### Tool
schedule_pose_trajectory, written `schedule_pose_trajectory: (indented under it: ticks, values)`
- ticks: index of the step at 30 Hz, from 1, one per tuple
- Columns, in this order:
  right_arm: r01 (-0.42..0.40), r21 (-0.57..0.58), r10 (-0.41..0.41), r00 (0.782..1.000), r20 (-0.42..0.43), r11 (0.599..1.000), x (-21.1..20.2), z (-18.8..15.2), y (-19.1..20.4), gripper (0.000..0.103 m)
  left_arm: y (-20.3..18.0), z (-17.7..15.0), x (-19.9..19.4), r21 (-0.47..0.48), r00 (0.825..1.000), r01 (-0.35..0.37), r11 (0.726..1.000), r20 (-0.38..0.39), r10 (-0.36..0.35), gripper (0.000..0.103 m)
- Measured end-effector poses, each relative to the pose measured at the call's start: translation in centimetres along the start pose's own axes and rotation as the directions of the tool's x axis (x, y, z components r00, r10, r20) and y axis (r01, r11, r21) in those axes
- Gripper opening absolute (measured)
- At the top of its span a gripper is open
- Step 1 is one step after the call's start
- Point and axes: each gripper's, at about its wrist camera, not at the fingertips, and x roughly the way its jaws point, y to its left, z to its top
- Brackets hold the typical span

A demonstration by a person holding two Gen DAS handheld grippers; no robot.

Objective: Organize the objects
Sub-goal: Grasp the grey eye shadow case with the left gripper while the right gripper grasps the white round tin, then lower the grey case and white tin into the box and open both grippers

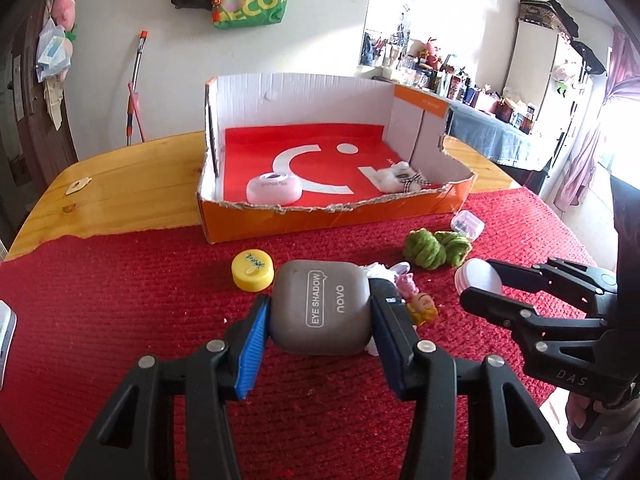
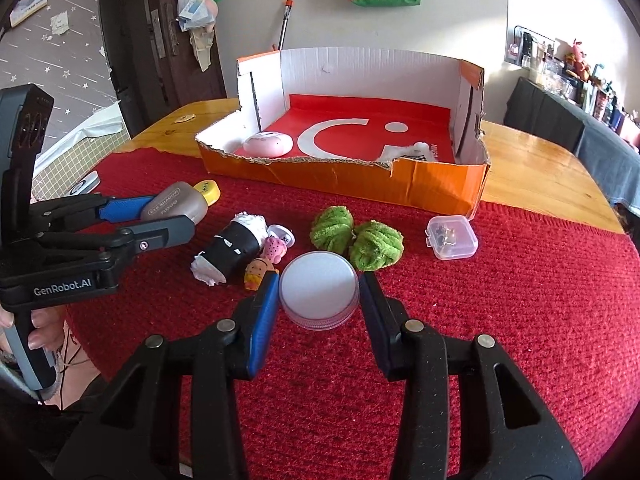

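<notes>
Beyond both my grippers sits the orange box (image 2: 420, 184); my left gripper (image 1: 318, 316) clamps the gray case (image 1: 320, 306), my right gripper (image 2: 320, 292) the white jar (image 2: 319, 288), nearer its front wall.

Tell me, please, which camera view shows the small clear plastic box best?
The right wrist view: the clear plastic box lies whole and unobstructed on the red mat, right of the green yarn balls. The left wrist view shows it small, far off beside the orange cardboard box.

White device (image 1: 6, 344) cropped at left edge
</notes>
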Motion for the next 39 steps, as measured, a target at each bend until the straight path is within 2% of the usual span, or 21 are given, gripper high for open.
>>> schedule_pose_trajectory:
  ticks: [5, 10, 15, 21, 28, 30, 36, 39]
  values:
    - [-0.026, 0.014, 0.026, 1.000, 0.011, 1.000, -0.4, 0.3, -0.2, 0.039, -0.4, 0.4, -0.6, 0.012, 1.000, 0.013, 1.000, 0.015, -0.014, 0.052]
    - [-0.070, 0.013, 0.070, 0.997, 0.030, 0.997, -1.1, 1.4, -0.5, 0.039, -0.7, 2.0, -0.9, 0.018, 0.998, 0.061, 0.998, 0.022, -0.061, 0.052]
    - [-0.109, -0.015, 0.110, 0.993, 0.054, 0.994, -2.1, 3.7, -1.0, 0.039, -1.2, 4.5, -0.7, 0.065, 0.995, 0.092, 0.994, 0.033, -0.095, 0.052]
    - [-0.150, -0.066, 0.153, 0.987, 0.051, 0.986, -1.6, 7.5, -2.3, 0.039, -1.7, 7.8, 0.9, 0.131, 0.989, 0.147, 0.981, -0.003, -0.148, 0.052]
    - [-0.205, -0.110, 0.202, 0.979, -0.040, 0.973, 1.7, 10.7, -4.1, 0.039, -1.4, 11.5, 4.6, 0.177, 0.977, 0.206, 0.962, -0.091, -0.193, 0.052]
    - [-0.219, -0.109, 0.211, 0.974, -0.077, 0.970, 2.9, 11.2, -4.7, 0.039, -1.2, 12.5, 6.0, 0.184, 0.968, 0.235, 0.954, -0.128, -0.214, 0.052]
    - [-0.278, -0.080, 0.261, 0.950, -0.171, 0.957, 6.4, 12.3, -5.9, 0.039, -0.2, 14.8, 10.1, 0.198, 0.952, 0.262, 0.945, -0.213, -0.219, 0.052]
    - [-0.307, -0.064, 0.288, 0.934, -0.212, 0.949, 7.8, 12.5, -6.1, 0.039, 0.3, 15.3, 12.2, 0.190, 0.936, 0.285, 0.940, -0.264, -0.231, 0.052]
